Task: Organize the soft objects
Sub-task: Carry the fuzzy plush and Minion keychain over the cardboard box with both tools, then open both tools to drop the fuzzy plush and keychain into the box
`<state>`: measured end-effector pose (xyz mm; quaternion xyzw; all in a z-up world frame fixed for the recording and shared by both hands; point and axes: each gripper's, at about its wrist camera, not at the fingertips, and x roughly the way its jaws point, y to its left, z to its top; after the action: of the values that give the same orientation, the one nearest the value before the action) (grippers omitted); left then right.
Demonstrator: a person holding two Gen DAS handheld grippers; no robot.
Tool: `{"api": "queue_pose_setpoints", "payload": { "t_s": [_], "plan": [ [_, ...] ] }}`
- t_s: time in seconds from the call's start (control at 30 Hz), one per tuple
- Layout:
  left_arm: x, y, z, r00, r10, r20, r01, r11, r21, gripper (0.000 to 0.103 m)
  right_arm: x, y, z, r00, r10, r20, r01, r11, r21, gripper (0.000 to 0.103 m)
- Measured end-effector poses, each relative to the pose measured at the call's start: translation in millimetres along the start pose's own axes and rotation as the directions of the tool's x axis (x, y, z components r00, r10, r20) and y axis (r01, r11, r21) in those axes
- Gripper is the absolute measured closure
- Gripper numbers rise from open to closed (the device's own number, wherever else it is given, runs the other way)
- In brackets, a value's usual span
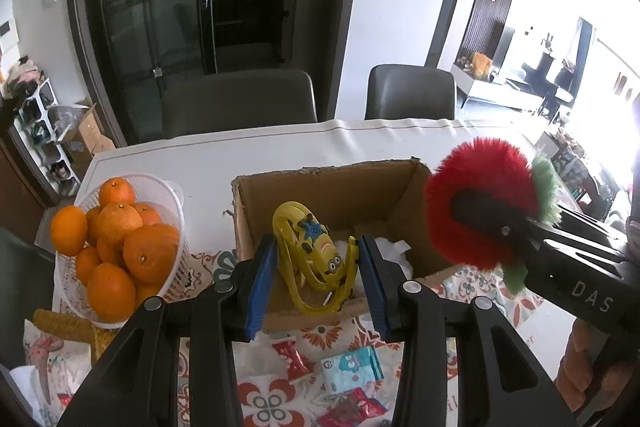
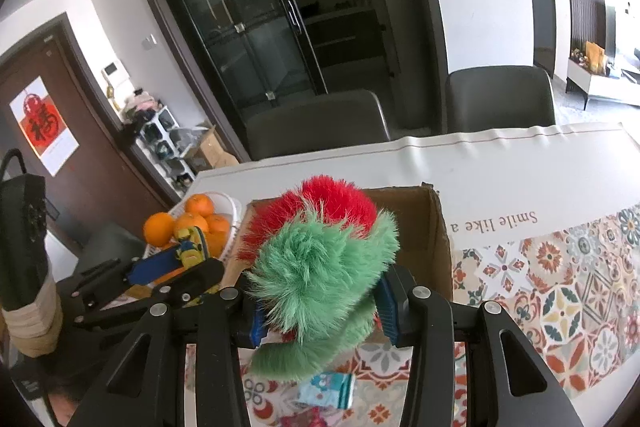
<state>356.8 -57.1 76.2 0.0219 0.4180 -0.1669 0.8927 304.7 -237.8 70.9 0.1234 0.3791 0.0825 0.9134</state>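
Both grippers hold toys over the box.

The left gripper (image 1: 318,267) is clamped on a yellow toy (image 1: 316,259) above the cardboard box (image 1: 340,187). The right gripper (image 2: 320,311) is clamped on a red-and-green plush (image 2: 320,259) at the box's right edge. A basket (image 1: 172,195) of oranges (image 1: 120,239) stands left of the box.

Fluffy, long-pile plush on the red-and-green toy (image 2: 320,267), pinched between ribbed blue rubber pads (image 2: 387,311). Glossy yellow plastic on the slipper (image 1: 316,259), clamped by matt black plastic left gripper (image 1: 318,283). Rough brown corrugated cardboard on the box (image 1: 344,187), torn edge. White slotted plastic on the basket (image 1: 172,223). Dimpled, shiny orange peel (image 1: 148,255). Smooth printed tablecloth (image 2: 560,287).
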Motion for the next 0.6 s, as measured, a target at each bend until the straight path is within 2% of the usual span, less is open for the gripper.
{"api": "queue_pose_setpoints", "payload": {
  "t_s": [0.6],
  "plan": [
    [74.8,6.1,11.3,0.992,-0.005,-0.124,0.005,1.0,0.005,0.061,72.5,-28.2,8.1,0.989,-0.026,-0.145,0.03,0.999,0.027,0.059]
  ]
}}
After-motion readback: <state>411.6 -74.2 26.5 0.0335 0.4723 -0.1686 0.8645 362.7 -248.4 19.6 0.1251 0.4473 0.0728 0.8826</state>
